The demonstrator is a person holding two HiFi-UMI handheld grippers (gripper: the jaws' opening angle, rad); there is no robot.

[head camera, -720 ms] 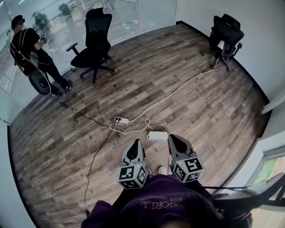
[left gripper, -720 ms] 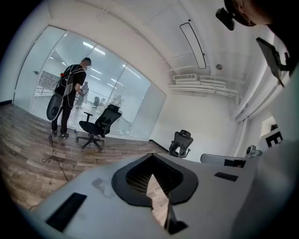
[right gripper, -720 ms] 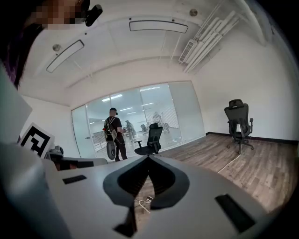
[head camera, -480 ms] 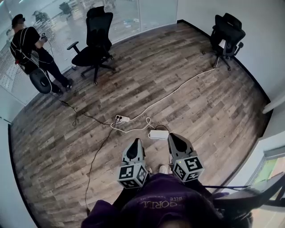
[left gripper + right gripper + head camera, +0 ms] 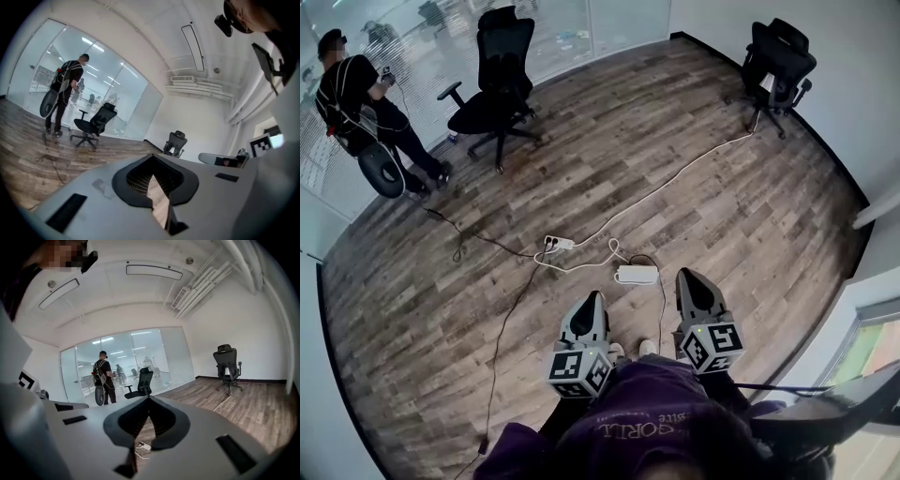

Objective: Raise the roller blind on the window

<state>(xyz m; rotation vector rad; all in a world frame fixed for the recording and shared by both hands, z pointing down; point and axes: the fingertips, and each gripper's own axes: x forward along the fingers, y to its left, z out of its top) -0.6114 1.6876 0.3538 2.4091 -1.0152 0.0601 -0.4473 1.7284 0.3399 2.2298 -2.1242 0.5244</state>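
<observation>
White power strip [image 5: 560, 244] on wood floor [image 5: 722, 234]. White adapter box [image 5: 637, 275] just right of the strip. White cable [image 5: 675, 183] runs from the strip toward far-right black chair [image 5: 778, 66]. Second black chair [image 5: 497, 80] and standing person [image 5: 366, 103] beyond the strip, by glass wall [image 5: 553, 28].

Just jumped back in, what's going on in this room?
Nothing is being handled yet. The person holds the left gripper and the right gripper low over the brown wooden plank floor, both with jaws shut and empty. The window sits at the head view's right edge, with neither gripper near it. A second person in black stands by the glass wall.
</observation>
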